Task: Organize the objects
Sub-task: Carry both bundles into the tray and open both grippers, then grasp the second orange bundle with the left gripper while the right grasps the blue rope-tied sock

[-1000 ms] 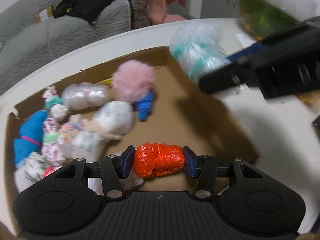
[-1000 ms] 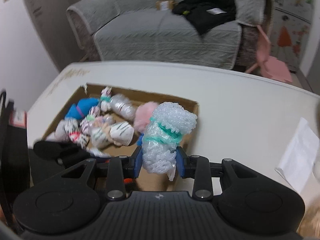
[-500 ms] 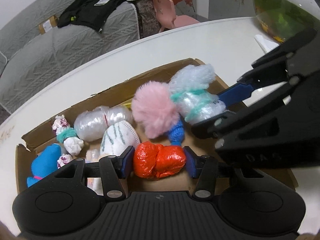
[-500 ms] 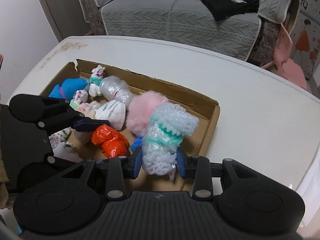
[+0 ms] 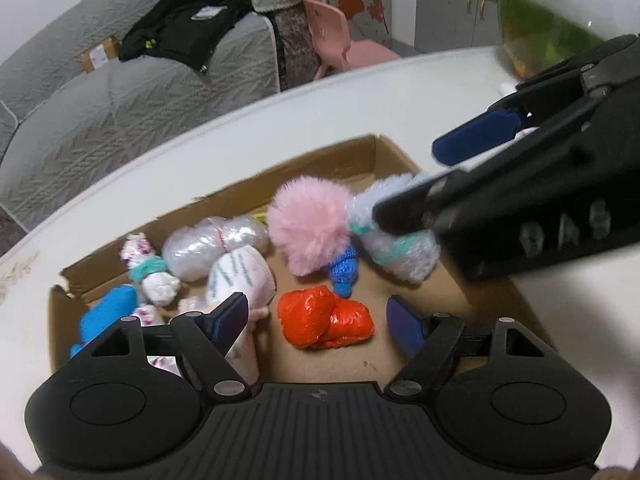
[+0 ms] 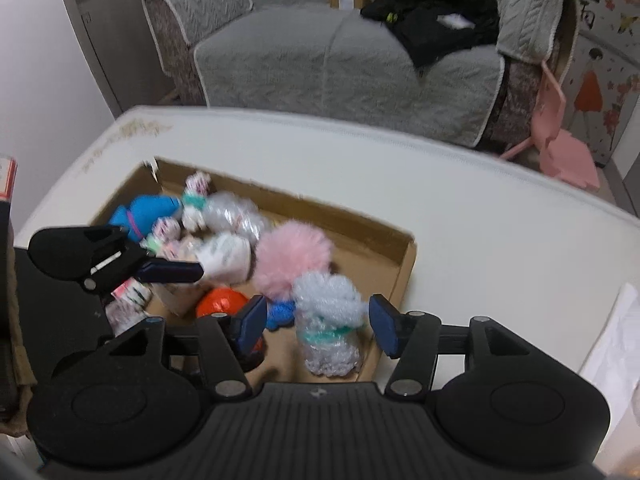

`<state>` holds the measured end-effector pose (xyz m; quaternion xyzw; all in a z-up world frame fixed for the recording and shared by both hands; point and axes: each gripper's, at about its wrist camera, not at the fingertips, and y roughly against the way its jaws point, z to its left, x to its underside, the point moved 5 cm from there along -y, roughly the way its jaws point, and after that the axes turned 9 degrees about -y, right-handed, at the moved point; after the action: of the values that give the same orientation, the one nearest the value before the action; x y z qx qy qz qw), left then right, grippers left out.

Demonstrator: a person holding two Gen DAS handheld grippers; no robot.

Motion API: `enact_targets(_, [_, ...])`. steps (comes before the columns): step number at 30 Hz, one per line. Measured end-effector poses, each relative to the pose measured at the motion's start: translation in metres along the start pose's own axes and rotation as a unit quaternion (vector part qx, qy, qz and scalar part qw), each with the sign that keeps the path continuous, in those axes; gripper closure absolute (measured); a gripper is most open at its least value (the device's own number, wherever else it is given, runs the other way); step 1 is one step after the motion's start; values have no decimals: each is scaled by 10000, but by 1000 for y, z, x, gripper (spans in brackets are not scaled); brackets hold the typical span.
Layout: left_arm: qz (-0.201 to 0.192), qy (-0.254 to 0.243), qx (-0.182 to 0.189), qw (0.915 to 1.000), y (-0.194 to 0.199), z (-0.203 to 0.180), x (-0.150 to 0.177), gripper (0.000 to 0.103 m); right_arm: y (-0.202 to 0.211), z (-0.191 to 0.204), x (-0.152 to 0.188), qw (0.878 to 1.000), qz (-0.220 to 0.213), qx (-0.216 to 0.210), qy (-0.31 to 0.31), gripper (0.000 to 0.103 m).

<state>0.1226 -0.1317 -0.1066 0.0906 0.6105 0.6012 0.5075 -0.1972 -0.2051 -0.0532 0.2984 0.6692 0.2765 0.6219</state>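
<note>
Both grippers hang over the cardboard tray [image 5: 400,164] on the white surface [image 6: 480,220], and both have just been opening. The left gripper [image 5: 316,322] has its jaws spread wide, and the orange foil bundle [image 5: 326,318] lies on the tray floor between them, clear of both blue pads [image 5: 230,316], gaps showing on each side. Beyond those jaws sits the pink pom-pom [image 5: 308,224], with a small blue knitted piece [image 5: 344,274] tucked just under it. Off the left jaw's side: a white striped sock ball [image 5: 240,276], a clear plastic-wrapped bundle [image 5: 216,242], a floral roll with a teal band [image 5: 148,268] and a bright blue plush piece [image 5: 106,312], all crowded together at that end of the tray.

Over to the right gripper [image 6: 318,322]: jaws parted too, and the bubble-wrap roll with its teal band [image 6: 328,320] stands between them, in the tray's near corner. Neither pad presses on it; there is daylight on both sides. The pom-pom touches the roll just ahead of the jaws. From the left wrist view the right gripper comes in from the right and partly covers that roll. Behind the surface stand a grey sofa [image 6: 340,56] with black clothing [image 6: 432,28] on it and a pink child's chair [image 5: 336,36].
</note>
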Motion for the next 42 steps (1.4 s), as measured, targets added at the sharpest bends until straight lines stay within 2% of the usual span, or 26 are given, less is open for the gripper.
enact_targets(5, [-196, 33, -57, 9998, 51, 10, 12, 17, 35, 3, 6, 9991, -205, -61, -362, 47])
enact_targets(10, [-168, 186, -370, 9990, 96, 28, 55, 12, 61, 31, 40, 9981, -135, -245, -552, 45])
enact_targets(13, [61, 263, -524, 9983, 102, 38, 87, 11, 66, 62, 67, 9978, 21, -413, -514, 41])
enact_targets(16, [313, 493, -452, 9973, 102, 43, 119, 11, 62, 98, 98, 9968, 265, -592, -459, 37])
enact_targets(20, [559, 296, -415, 9971, 92, 38, 147, 11, 42, 135, 131, 9958, 598, -546, -418, 37])
enact_targets(25, [579, -22, -555, 9968, 86, 34, 159, 11, 8, 151, 152, 9939, 949, -305, -465, 37])
enact_targets(30, [591, -99, -601, 9964, 80, 36, 165, 11, -11, 156, 159, 9934, 1026, -226, -467, 36])
enact_targets(37, [571, -247, -462, 9970, 72, 27, 161, 11, -6, 157, 164, 9936, 1072, -290, -200, 44])
enact_targets(42, [573, -235, -353, 9975, 64, 20, 159, 11, 7, 141, 169, 9934, 1126, -191, -129, 47])
